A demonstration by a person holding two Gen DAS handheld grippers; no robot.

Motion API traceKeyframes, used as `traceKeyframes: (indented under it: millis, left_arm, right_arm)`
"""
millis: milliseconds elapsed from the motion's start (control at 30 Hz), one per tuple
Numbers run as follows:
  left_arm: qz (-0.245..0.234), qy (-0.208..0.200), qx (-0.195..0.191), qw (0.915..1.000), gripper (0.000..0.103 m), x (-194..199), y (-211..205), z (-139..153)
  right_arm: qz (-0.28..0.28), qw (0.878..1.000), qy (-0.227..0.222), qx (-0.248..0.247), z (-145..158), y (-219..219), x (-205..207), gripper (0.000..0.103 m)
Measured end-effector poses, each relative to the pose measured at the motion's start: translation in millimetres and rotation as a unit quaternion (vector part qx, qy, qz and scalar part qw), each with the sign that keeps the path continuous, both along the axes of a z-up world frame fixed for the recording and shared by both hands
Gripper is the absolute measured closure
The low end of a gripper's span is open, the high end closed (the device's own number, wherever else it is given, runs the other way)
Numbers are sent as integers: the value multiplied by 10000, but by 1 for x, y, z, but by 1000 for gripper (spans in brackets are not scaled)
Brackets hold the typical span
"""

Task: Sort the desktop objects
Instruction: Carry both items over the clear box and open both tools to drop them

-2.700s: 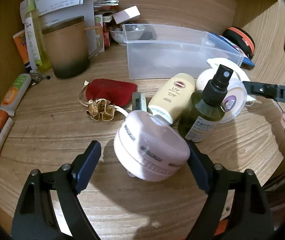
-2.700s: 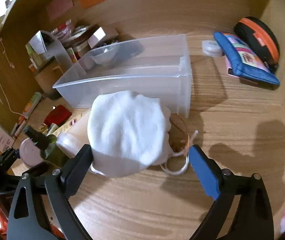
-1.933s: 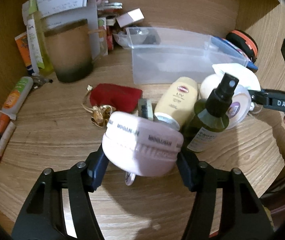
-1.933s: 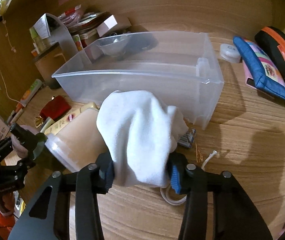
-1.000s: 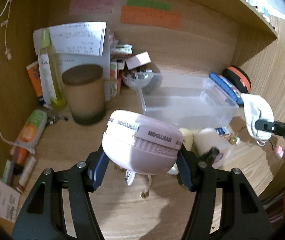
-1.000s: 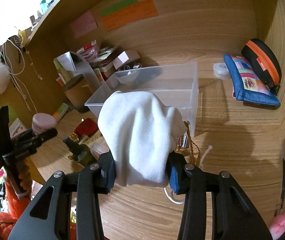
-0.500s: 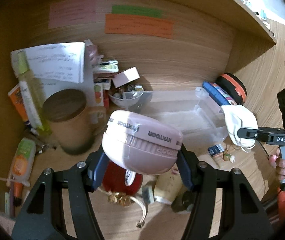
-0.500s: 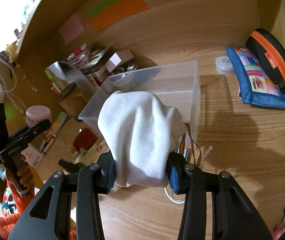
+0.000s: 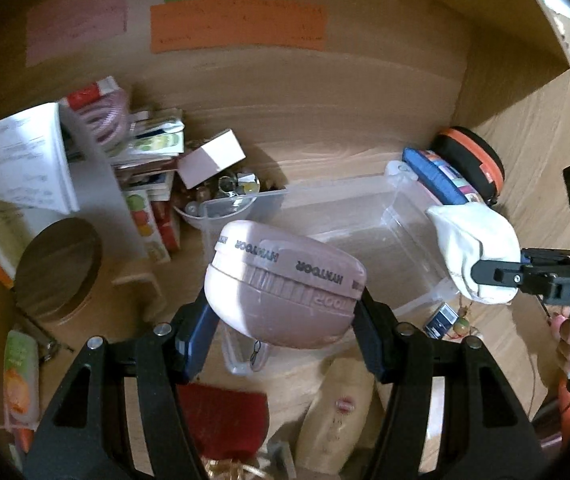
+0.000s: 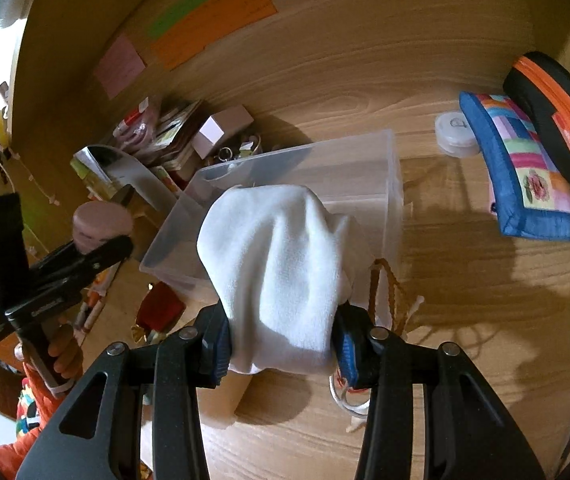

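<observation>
My left gripper [image 9: 285, 336] is shut on a round pink case [image 9: 285, 280] and holds it in the air over the near left corner of the clear plastic bin [image 9: 369, 236]. My right gripper [image 10: 283, 346] is shut on a white cloth pouch [image 10: 277, 264] and holds it above the bin's [image 10: 389, 168] near right end. The right gripper with the pouch [image 9: 473, 256] shows at the right of the left wrist view. The left gripper with the pink case [image 10: 101, 224] shows at the left of the right wrist view. The bin looks empty inside.
On the desk lie a red pouch [image 9: 225, 420], a cream sunscreen tube [image 9: 333, 420], a brown-lidded jar [image 9: 59, 268], a bowl of trinkets [image 9: 221, 196], stacked packets and a pink box [image 9: 211, 158]. A blue patchwork pouch [image 10: 525, 172], an orange-black case [image 10: 553, 92] and a white round tin [image 10: 455, 130] sit right of the bin.
Both grippers closed on their objects, then lifted them off the desk and moved forward toward the clear bin. The desk items now sit lower and nearer in both views.
</observation>
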State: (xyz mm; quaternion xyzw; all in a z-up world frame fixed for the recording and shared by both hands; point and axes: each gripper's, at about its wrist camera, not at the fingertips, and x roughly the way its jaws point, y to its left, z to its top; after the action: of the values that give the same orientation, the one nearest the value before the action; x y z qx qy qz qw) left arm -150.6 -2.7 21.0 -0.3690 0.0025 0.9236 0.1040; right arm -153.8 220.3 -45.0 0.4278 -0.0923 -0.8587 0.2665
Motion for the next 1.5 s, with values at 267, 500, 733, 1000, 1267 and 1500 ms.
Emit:
traceKeyframes:
  millis: [267,500,733,1000,1267,1500]
  left_arm:
    - [-49,-210,-106,9997,42,-24,10,-13]
    - [-97,-297,-207,9993,42,-38,18,-21]
    - [-164,-413,-271,9986,42,-51,25,-31]
    - [-248,-605,-355,9972,42,-65,29,-46]
    - [-312,-717,-436,9960,42,-70,34,-59]
    - [-396,-718,-464,9956,39,-71,37,-61]
  right_arm:
    - [104,9999,51,114,2,-7,-12,64]
    - [232,9997,108,31,9,-16,-18,64]
    - [297,9993,75,212,3,-27,-33,64]
    - [326,9977,6,596,1,-40,-48,64]
    - [410,9923,-237,1145,-20,-56,-62,64]
    - [519,9840,-85,1704,-25,-66,-64,64]
